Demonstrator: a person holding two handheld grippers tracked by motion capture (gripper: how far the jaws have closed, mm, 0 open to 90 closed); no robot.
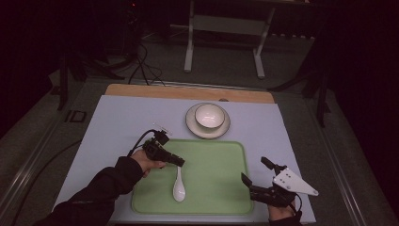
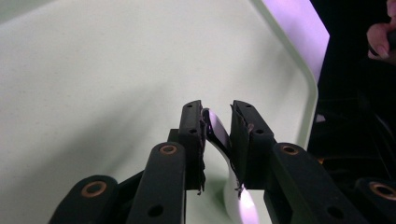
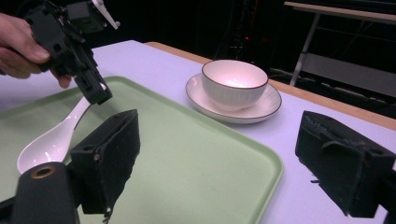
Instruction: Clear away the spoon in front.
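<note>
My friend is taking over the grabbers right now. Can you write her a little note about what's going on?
Left gripper: shut on the handle of the white spoon, whose scoop rests on the green tray.
Right gripper: open, holding nothing, at the tray's right edge.
White bowl: empty, sitting on its saucer beyond the tray.
Done: spoon gripped.
Left: probably lift the spoon and carry it to the bowl, though that is a guess.
</note>
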